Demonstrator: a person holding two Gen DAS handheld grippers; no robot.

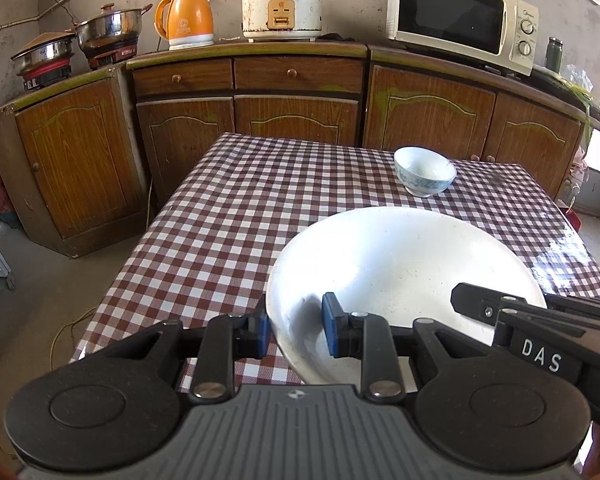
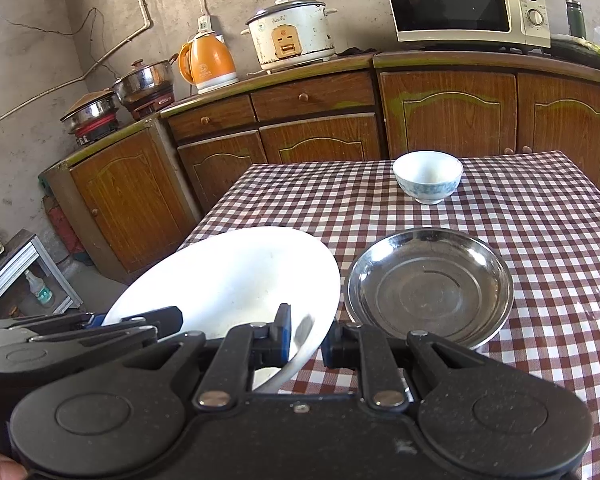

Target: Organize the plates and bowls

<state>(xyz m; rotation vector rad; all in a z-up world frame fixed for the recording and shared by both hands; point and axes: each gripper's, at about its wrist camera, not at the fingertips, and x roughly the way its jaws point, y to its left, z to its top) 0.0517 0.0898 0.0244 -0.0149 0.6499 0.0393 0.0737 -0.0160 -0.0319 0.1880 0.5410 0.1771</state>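
Observation:
A large white plate [image 1: 400, 264] is held by both grippers just over the checked table [image 1: 220, 220]. My left gripper [image 1: 296, 328] is shut on its near left rim, one blue pad inside and one outside. My right gripper [image 2: 306, 338] is shut on the near right rim of the same white plate [image 2: 236, 276], which tilts up toward the left. Right of it, a shallow steel plate [image 2: 432, 284] lies flat on the cloth. A small white bowl with a blue pattern [image 2: 428, 174] stands upright farther back, also in the left wrist view as the small bowl [image 1: 424, 172].
Wooden cabinets [image 1: 296, 116] run close behind the table, carrying a microwave [image 1: 460, 20], a rice cooker [image 1: 282, 6], an orange kettle [image 1: 188, 20] and steel pots [image 1: 108, 28]. The table's left edge drops to the floor [image 1: 40, 300]. A metal rack [image 2: 24, 276] stands low on the left.

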